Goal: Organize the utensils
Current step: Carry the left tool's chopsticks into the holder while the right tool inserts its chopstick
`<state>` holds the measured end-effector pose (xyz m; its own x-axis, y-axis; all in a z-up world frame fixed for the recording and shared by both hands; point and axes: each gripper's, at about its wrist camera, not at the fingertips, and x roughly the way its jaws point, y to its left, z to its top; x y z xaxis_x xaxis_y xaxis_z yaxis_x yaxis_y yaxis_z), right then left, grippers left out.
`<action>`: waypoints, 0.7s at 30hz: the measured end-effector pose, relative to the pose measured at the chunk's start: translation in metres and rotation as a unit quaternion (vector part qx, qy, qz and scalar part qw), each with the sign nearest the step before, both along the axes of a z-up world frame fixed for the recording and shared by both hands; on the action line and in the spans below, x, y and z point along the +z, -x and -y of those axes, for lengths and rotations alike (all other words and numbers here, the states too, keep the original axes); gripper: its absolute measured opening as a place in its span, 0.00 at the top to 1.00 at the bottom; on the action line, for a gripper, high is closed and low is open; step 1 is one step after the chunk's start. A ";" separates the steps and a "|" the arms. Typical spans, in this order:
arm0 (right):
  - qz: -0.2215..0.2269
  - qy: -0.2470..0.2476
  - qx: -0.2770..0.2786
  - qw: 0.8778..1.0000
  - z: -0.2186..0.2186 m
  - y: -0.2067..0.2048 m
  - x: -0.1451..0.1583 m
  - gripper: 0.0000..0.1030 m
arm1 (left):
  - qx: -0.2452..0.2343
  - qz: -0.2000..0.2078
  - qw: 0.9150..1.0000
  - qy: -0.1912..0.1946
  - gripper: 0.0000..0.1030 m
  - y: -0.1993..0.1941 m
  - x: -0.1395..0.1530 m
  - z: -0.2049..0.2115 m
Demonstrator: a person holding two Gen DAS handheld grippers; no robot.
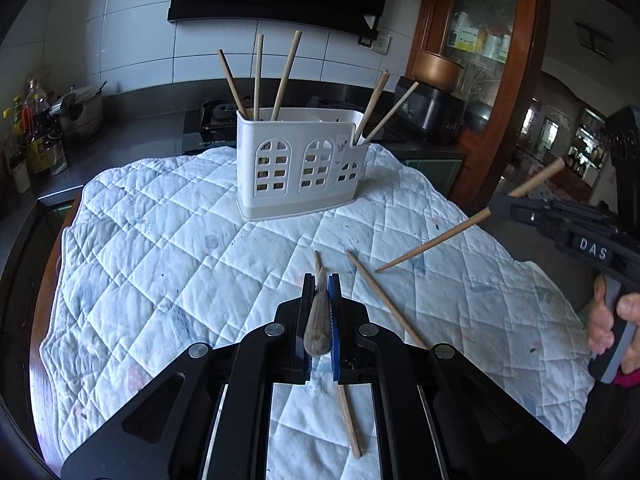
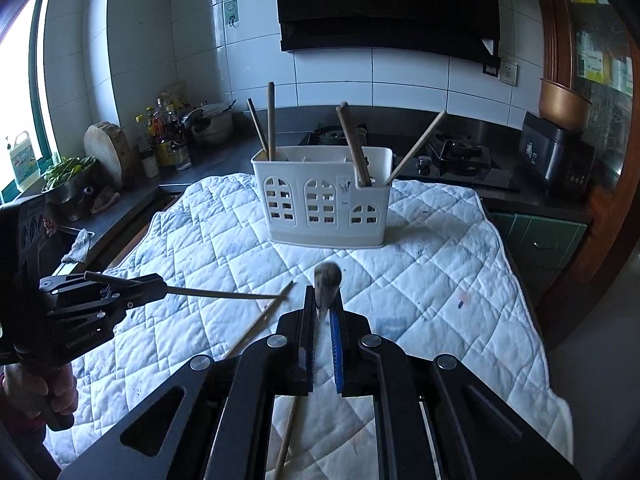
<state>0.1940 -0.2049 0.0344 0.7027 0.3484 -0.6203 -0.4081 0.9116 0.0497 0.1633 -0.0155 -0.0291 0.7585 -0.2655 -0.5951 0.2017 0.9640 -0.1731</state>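
Note:
A white utensil holder (image 1: 300,164) (image 2: 324,196) stands on the quilted cloth and holds several wooden chopsticks (image 1: 285,76) (image 2: 271,120). My left gripper (image 1: 321,284) (image 2: 160,286) is shut on a chopstick (image 1: 319,320) (image 2: 224,294), held above the cloth. My right gripper (image 2: 324,296) (image 1: 496,206) is shut on another chopstick (image 2: 327,280) (image 1: 436,240) that slants down toward the cloth. Loose chopsticks (image 1: 384,300) (image 2: 260,320) lie on the cloth in front of the grippers.
The white quilted cloth (image 1: 160,260) (image 2: 440,260) covers the table. Behind it are a dark counter with a gas stove (image 2: 452,152), bottles (image 1: 36,128) (image 2: 164,132), a pot (image 2: 212,122), a rice cooker (image 1: 432,112) and a wooden cabinet (image 1: 500,40).

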 end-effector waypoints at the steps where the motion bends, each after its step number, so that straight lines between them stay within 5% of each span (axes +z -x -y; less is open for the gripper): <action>1: 0.001 0.006 0.000 1.000 0.001 -0.010 0.010 0.93 | -0.001 0.001 1.000 -0.001 0.95 -0.005 0.004 -0.001; 12: 0.020 0.009 -0.031 0.999 0.011 -0.104 0.096 0.93 | -0.011 0.029 0.999 -0.014 0.95 -0.058 0.061 -0.011; 21: 0.021 0.015 -0.047 0.999 -0.004 -0.156 0.105 0.93 | 0.019 0.118 0.992 -0.037 0.95 -0.083 0.142 -0.023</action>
